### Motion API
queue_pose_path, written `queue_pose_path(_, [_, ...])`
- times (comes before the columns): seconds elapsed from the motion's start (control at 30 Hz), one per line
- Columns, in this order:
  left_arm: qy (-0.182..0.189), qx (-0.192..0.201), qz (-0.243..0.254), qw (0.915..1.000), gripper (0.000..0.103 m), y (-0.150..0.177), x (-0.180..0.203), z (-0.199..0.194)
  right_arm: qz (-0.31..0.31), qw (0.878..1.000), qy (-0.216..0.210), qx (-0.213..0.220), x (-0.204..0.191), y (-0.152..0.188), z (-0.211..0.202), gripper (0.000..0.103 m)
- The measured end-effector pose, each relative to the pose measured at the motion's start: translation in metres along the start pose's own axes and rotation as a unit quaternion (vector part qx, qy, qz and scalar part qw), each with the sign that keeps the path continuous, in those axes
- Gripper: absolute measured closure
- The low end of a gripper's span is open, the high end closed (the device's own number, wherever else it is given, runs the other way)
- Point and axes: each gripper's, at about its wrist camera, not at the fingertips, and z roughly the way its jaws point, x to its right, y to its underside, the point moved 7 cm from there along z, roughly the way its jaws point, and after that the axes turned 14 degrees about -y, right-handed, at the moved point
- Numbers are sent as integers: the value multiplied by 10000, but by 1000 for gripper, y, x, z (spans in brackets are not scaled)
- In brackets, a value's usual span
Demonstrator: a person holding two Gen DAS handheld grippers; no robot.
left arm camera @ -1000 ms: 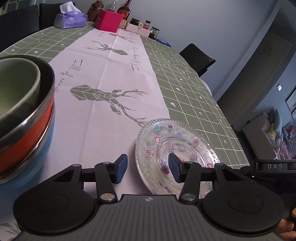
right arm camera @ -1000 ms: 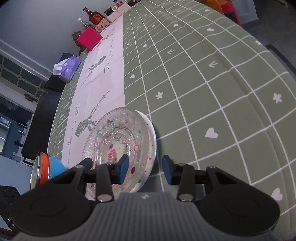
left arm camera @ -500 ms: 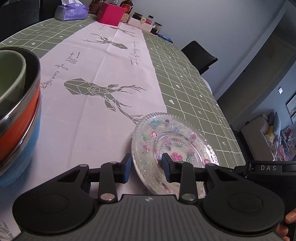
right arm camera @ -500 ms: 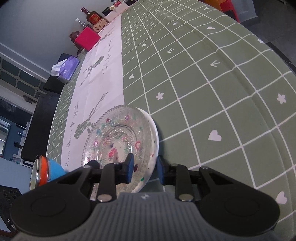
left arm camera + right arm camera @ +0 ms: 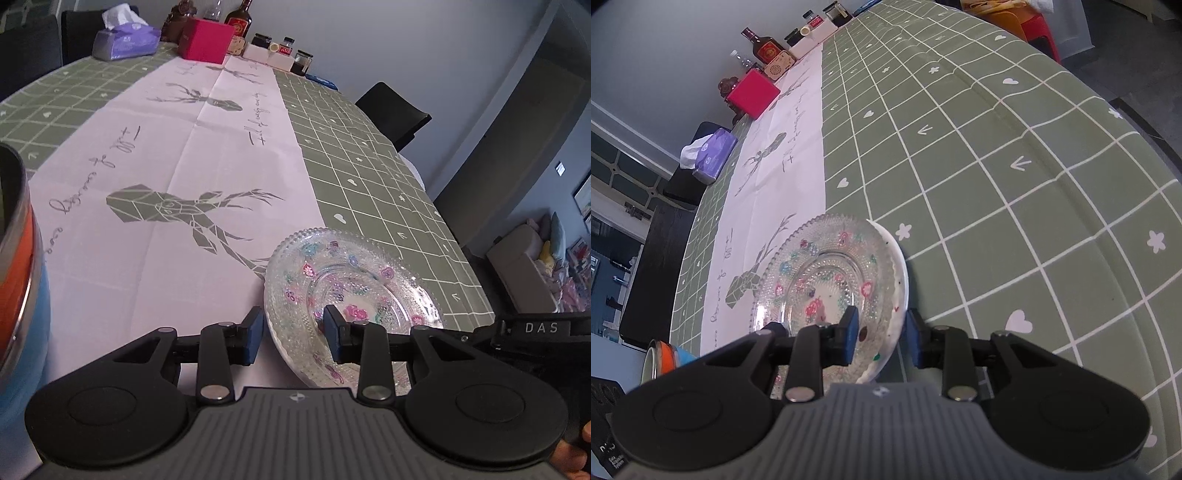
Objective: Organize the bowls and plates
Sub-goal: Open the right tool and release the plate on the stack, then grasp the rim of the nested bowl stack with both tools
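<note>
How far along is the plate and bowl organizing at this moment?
Done: nested bowls form one stack, and the clear floral glass plate lies on a white plate. In hand: the left gripper and right gripper straddle opposite plate rims, jaws open, not gripping. Left: closing and moving the plates; where to, I cannot tell.

Surface: table (image 5: 369,177) under a green grid-patterned cloth with a pale runner (image 5: 177,155) printed with deer down the middle.
Near end: stacked plates (image 5: 351,291), glass plate on top of a white one, straddling the runner's edge.
Left edge: nested bowls (image 5: 18,295).
Far end: tissue pack (image 5: 125,38), red box (image 5: 205,42), bottles and small jars (image 5: 284,50).
</note>
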Motion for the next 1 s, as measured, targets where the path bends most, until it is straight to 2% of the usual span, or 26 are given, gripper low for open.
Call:
queue_pose_path(0.03, [-118, 134, 87, 9998, 63, -1, 1, -4, -87, 9999, 76, 65, -2, 0, -2, 69])
queue_pose_path(0.1, [-266, 431, 220, 9985, 50, -2, 3, -16, -262, 9992, 164, 244, -7, 0, -10, 56])
queue_pose_path(0.17, [-277, 670, 337, 9968, 47, -4, 6, -31, -376, 9983, 118, 427, -12, 1, -19, 54])
queue_pose_path(0.27, [-44, 868, 564, 9946, 47, -7, 14, -59, -510, 9961, -154, 704, -23, 2, -34, 50])
queue_pose_path(0.37, [310, 939, 733, 9924, 47, -16, 14, -87, -854, 9918, -272, 912, -43, 1, -43, 42])
queue_pose_path(0.43, [389, 878, 855, 9917, 44, -26, 7, -100, -1090, 9889, -335, 952, -58, 3, -45, 33])
queue_pose_path(0.5, [358, 781, 970, 9916, 37, -37, -7, -110, -1264, 9866, -516, 891, -75, 6, -43, 32])
queue_pose_path(0.57, [183, 737, 1081, 9912, 35, -48, -25, -116, -1374, 9850, -694, 781, -91, 11, -39, 29])
queue_pose_path(0.7, [-394, 691, 1362, 9875, 34, -67, -64, -120, -1492, 9824, -1057, 379, -122, 24, -22, 29])
queue_pose_path(0.77, [-570, 616, 1453, 9858, 34, -74, -80, -121, -1523, 9810, -1192, 183, -138, 29, -11, 28])
queue_pose_path(0.9, [-766, 544, 1631, 9821, 33, -86, -108, -126, -1799, 9760, -1221, -105, -168, 39, 12, 25])
queue_pose_path(1.0, [-779, 356, 1777, 9804, 32, -90, -123, -124, -1898, 9725, -1288, -398, -188, 48, 29, 23])
